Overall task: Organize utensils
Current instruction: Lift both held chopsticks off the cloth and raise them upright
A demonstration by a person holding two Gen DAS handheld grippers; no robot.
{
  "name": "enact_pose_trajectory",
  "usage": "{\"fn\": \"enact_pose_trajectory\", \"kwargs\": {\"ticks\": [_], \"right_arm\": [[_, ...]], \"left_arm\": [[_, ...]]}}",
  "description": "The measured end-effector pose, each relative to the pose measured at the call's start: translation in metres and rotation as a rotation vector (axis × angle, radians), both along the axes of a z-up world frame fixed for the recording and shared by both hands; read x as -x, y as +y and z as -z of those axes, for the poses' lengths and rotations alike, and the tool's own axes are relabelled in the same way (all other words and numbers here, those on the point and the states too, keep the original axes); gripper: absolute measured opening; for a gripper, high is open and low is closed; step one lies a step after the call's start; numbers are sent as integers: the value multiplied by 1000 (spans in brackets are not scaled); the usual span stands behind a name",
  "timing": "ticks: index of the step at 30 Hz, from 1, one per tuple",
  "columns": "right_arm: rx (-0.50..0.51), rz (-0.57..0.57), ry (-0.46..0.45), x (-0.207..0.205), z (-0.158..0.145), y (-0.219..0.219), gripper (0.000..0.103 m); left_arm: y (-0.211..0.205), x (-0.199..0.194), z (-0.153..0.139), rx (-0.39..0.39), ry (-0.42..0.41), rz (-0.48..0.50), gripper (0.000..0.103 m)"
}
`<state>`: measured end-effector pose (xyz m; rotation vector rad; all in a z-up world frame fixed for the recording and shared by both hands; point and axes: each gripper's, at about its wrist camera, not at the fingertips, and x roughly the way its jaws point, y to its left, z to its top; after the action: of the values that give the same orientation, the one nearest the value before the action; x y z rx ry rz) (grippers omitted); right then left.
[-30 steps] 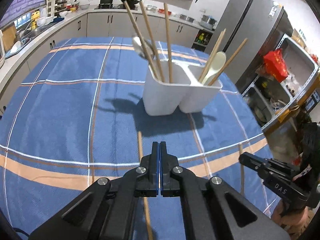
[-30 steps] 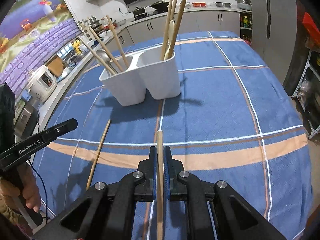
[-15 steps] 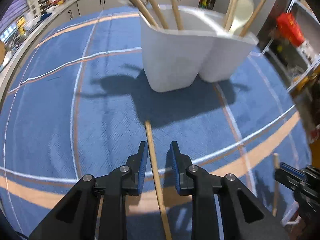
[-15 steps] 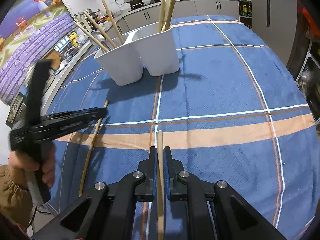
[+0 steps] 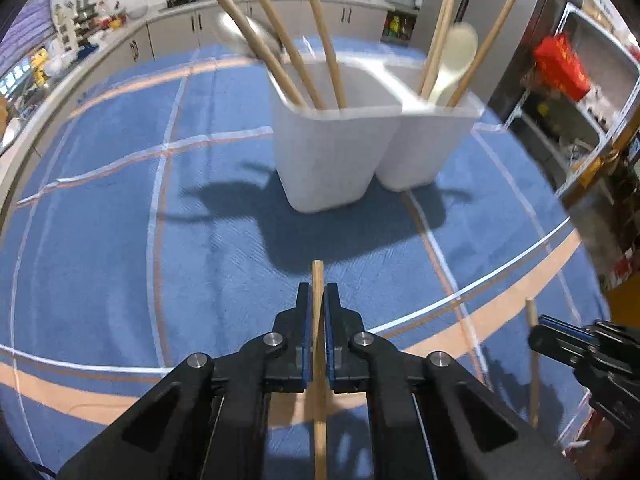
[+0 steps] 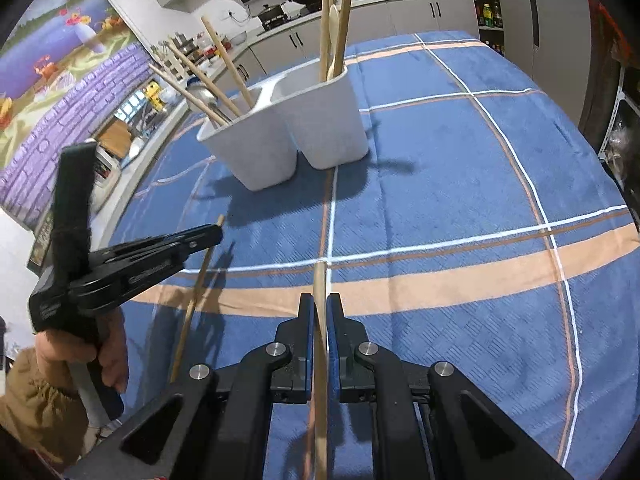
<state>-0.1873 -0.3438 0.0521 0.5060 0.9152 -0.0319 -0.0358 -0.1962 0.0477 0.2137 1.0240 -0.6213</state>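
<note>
Two chopsticks are clamped now, one in each gripper.

My left gripper (image 5: 316,304), open astride its chopstick (image 5: 318,280) half a second ago, has closed on it; my right gripper (image 6: 320,312) keeps pinching the other chopstick (image 6: 319,280). Both can go to the white holder (image 5: 332,160) mid-table; blue tablecloth (image 5: 200,260) between lies bare, though upright sticks crowd its rims.

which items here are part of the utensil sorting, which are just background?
Job:
- left gripper, shut on chopstick
- right gripper, shut on second chopstick
- white holder

Background:
- blue plaid tablecloth
- fridge
- red bag
</note>
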Motion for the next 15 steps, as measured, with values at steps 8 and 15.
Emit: {"fn": "enact_pose_trajectory", "kwargs": {"ticks": [8, 15], "right_arm": [[-12, -20, -75, 10, -24, 9, 7], [-14, -40, -123, 27, -41, 18, 7]], "left_arm": [[29, 34, -47, 117, -103, -34, 5], [54, 64, -72, 201, -134, -87, 5]]}}
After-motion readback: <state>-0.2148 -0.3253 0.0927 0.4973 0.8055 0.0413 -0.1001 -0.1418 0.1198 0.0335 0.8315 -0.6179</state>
